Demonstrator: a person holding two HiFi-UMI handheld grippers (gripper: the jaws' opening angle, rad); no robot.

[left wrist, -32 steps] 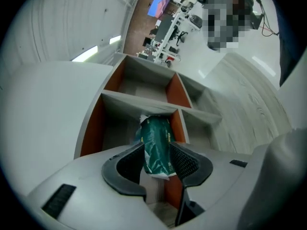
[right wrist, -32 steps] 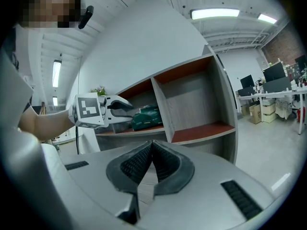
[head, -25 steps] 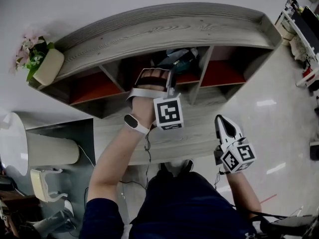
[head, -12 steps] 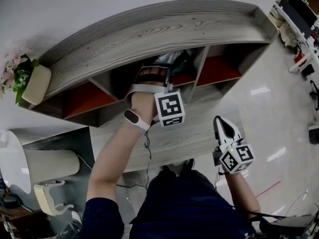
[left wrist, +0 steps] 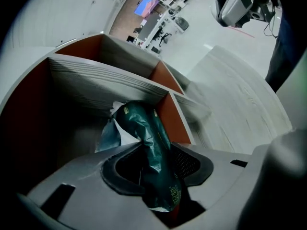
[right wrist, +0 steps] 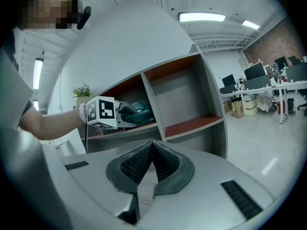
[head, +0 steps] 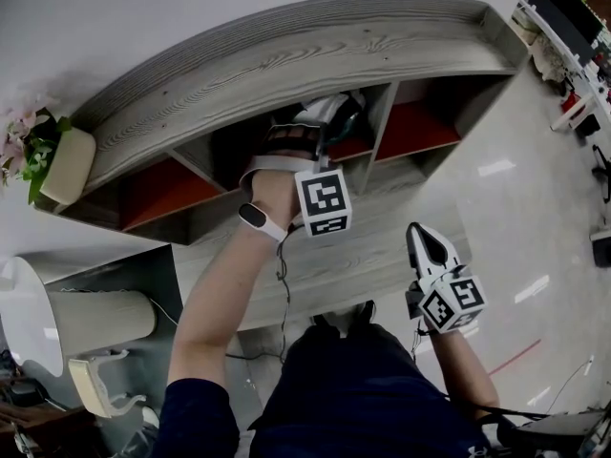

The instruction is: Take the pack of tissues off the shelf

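Observation:
The pack of tissues [head: 336,113], in dark green wrap, lies in the middle compartment of the grey wooden shelf [head: 286,55]. My left gripper [head: 327,130] reaches into that compartment. In the left gripper view the pack [left wrist: 144,128] runs lengthwise between the jaws, creased where the pads pinch it, and my left gripper [left wrist: 156,148] has just been closing on it. My right gripper [head: 426,235] hangs low to the right, well in front of the shelf, shut with nothing in it [right wrist: 152,145]. From there the pack [right wrist: 140,111] shows behind the left gripper's marker cube [right wrist: 103,111].
The shelf has red-floored compartments on either side of the middle one [head: 420,127]. A cream pot with pink flowers [head: 59,165] stands on its left end. A white round table [head: 29,303] is at the lower left. Office desks [head: 573,27] stand at the upper right.
The left gripper has sunk a little further into the middle compartment around the pack. The right gripper has stayed put.

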